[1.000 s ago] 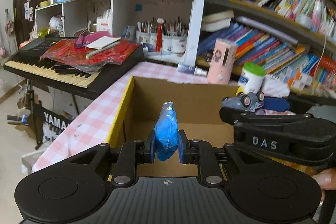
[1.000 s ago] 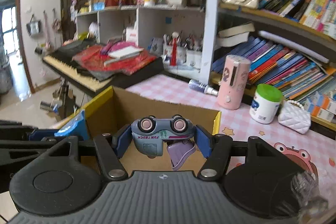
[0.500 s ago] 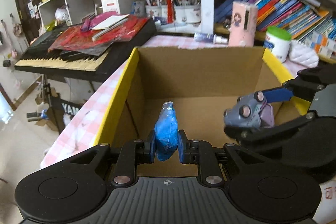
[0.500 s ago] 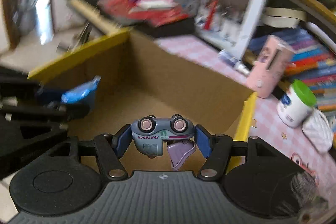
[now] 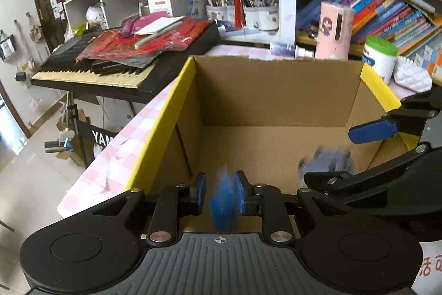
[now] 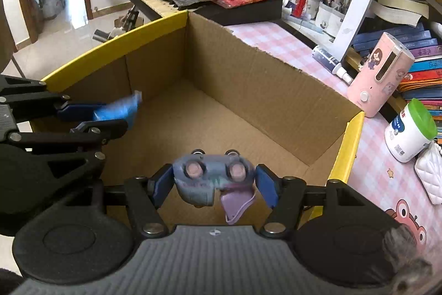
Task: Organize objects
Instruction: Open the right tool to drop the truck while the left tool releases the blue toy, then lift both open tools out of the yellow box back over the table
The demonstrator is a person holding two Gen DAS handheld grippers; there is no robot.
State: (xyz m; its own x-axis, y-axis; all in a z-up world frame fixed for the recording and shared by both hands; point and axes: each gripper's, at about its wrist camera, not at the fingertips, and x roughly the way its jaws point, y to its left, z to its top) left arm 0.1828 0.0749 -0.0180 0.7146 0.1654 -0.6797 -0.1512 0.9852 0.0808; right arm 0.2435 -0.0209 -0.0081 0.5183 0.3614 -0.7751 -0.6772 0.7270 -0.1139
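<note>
My left gripper (image 5: 220,196) has opened; blurred blue packet (image 5: 221,202) sits loose between its pads. My right gripper (image 6: 212,184) is spread too, toy truck (image 6: 211,180) slipping over the cardboard box (image 6: 276,90).

cardboard box (image 6: 279,90) floor bare, walls around

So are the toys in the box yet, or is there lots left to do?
Not quite in yet. The cardboard box looks bare inside. Both grippers are opened over it: the blue packet blurs between the left gripper's pads, and the toy truck slips from the right gripper, so both seem to be dropping in. Left: a pink dispenser, a green-lidded jar and a white purse sit beside the box.
</note>
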